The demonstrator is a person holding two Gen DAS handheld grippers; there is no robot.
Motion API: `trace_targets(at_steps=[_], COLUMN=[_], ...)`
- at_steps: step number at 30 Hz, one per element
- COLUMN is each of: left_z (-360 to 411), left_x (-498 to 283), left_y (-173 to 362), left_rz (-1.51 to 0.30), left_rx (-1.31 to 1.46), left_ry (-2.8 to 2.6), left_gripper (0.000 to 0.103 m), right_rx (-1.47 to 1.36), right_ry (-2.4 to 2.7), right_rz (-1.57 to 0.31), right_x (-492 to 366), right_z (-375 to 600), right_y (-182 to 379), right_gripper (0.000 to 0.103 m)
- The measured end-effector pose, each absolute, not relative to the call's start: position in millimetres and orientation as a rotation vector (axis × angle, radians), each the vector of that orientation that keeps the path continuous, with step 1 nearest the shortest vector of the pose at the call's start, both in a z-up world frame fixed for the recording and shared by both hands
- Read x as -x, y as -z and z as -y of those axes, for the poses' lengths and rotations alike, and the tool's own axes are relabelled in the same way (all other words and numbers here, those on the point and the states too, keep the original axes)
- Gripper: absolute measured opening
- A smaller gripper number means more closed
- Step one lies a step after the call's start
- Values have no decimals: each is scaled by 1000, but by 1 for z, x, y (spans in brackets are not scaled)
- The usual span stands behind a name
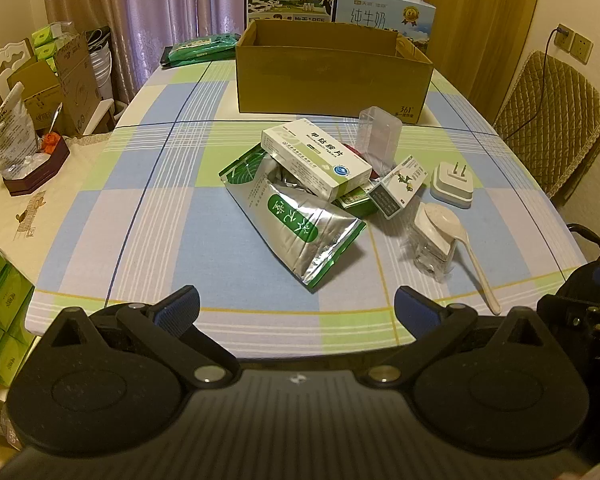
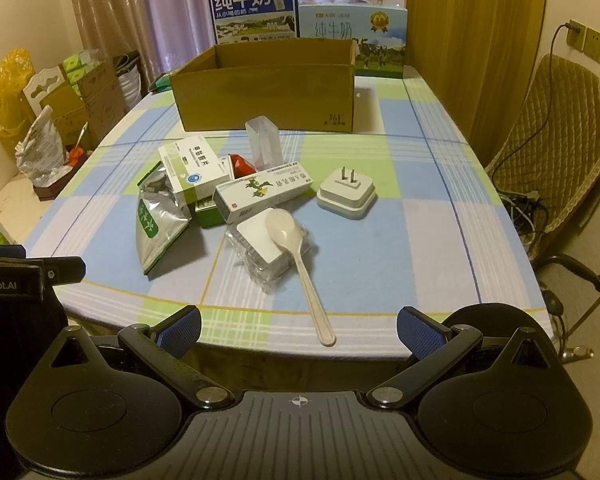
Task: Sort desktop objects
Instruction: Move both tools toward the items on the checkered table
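Nothing is sorted yet.
The left gripper (image 1: pixel 297 309) and right gripper (image 2: pixel 299 327) are both wide apart and hold nothing, near the desk (image 2: pixel 400 240) edge. The spoon (image 2: pixel 300 256), plug (image 2: pixel 346 194), medicine box (image 1: pixel 316 158) and silver bag (image 1: pixel 300 228) lie piled before the cardboard box (image 1: pixel 334 76), which looks empty.

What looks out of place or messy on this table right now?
The items sit in a jumbled heap: a medicine box leans on a torn-open silver pouch, and the spoon rests across a clear container. The cardboard box stands tidy behind.
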State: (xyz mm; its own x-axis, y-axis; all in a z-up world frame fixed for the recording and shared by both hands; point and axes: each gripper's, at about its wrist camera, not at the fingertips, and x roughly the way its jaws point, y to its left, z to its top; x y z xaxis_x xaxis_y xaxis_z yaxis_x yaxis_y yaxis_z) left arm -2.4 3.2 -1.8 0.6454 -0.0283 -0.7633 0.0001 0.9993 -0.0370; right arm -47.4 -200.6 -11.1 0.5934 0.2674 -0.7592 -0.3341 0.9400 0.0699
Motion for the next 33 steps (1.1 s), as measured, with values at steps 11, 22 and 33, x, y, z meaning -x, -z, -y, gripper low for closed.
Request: trace_targets(at_steps=[11,22,33], left_z=[-3,-4,-5], left_x=[2,1,-22], left_y=[3,5,6], left_rz=[-873,-878,-888], left_rx=[35,36,19], left_ry=[15,16,26], left_gripper=[102,102,102], right_rx=[83,95,211], right_ry=[-354,-367,-427], right_rz=[-874,-871,-863], right_x=[50,40,18], right_z=[200,203,191], right_y=[16,19,37], right_gripper=[101,101,101])
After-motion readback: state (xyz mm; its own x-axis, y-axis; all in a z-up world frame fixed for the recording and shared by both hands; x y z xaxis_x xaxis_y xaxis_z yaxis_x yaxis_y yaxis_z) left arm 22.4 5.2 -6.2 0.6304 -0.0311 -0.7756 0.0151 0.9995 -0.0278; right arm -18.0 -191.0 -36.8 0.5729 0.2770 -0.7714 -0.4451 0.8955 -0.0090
